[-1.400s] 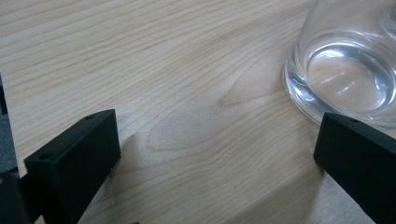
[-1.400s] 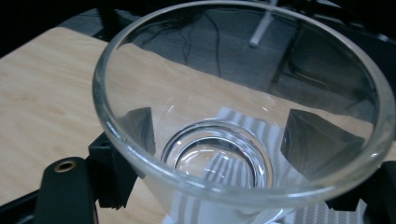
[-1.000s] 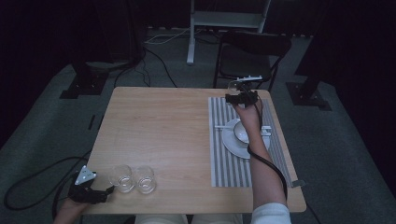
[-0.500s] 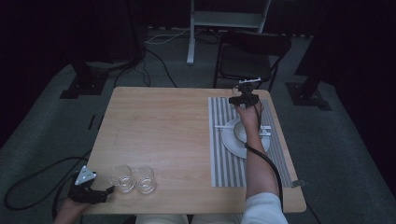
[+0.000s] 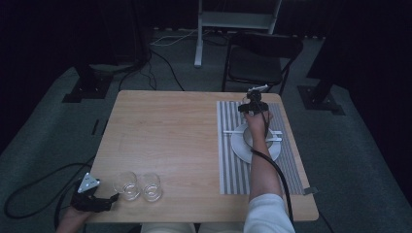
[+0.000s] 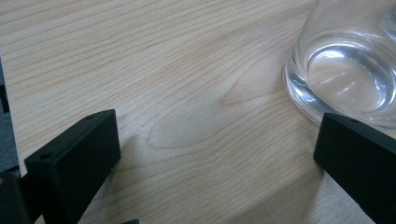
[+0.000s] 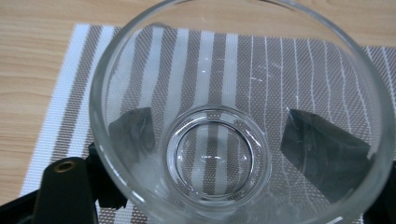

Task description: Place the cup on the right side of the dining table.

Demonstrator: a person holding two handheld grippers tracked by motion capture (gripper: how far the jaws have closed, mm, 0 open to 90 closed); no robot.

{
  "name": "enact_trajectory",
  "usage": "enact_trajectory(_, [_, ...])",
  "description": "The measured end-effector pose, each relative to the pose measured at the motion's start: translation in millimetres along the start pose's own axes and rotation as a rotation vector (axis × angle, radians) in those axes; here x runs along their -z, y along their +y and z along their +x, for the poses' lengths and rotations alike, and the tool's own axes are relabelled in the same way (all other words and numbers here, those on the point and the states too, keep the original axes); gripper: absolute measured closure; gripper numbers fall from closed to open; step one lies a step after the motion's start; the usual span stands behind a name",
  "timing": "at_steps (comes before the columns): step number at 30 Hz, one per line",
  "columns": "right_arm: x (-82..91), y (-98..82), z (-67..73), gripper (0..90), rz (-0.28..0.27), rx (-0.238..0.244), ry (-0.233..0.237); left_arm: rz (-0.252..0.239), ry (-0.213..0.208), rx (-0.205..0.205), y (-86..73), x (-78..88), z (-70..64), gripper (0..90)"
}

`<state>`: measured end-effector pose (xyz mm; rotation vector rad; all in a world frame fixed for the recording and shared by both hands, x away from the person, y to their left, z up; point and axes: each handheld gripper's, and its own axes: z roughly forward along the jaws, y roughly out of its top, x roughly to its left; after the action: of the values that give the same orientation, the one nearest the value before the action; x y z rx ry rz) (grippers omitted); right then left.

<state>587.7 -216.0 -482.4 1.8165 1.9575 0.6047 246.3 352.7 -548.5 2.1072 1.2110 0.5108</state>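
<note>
While my right gripper (image 5: 250, 101) holds a clear glass (image 7: 233, 126) between its jaws above the striped placemat (image 5: 228, 145), beyond the plate (image 5: 240, 145), I judge setting it down as the step: lower it level, release only once it stands. My left gripper (image 5: 99, 201) rests spread wide beside two glasses (image 5: 138, 186).

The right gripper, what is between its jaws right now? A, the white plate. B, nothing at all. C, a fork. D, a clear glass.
D: the right gripper view shows a clear glass with a black jaw on each side of it, seen through its wall, above the striped placemat.
</note>
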Motion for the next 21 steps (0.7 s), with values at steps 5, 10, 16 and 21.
enact_trajectory(5, [-8.1,0.8,0.1,21.1,0.036,-0.006,-0.004,-0.001,0.000,0.001,-0.1,0.0,0.0,0.8])
enact_trajectory(10, [-13.2,0.9,2.1,20.8,0.052,-0.001,-0.003,-0.002,0.001,0.001,-0.1,-0.1,-0.1,0.8])
enact_trajectory(16, [-11.0,1.5,0.9,20.6,0.061,0.000,0.006,-0.001,0.002,0.002,-0.3,0.1,-0.3,0.8])
enact_trajectory(21, [-3.0,-0.5,0.4,20.4,0.051,-0.003,0.011,-0.001,0.002,0.002,-0.2,0.1,-0.3,0.8])
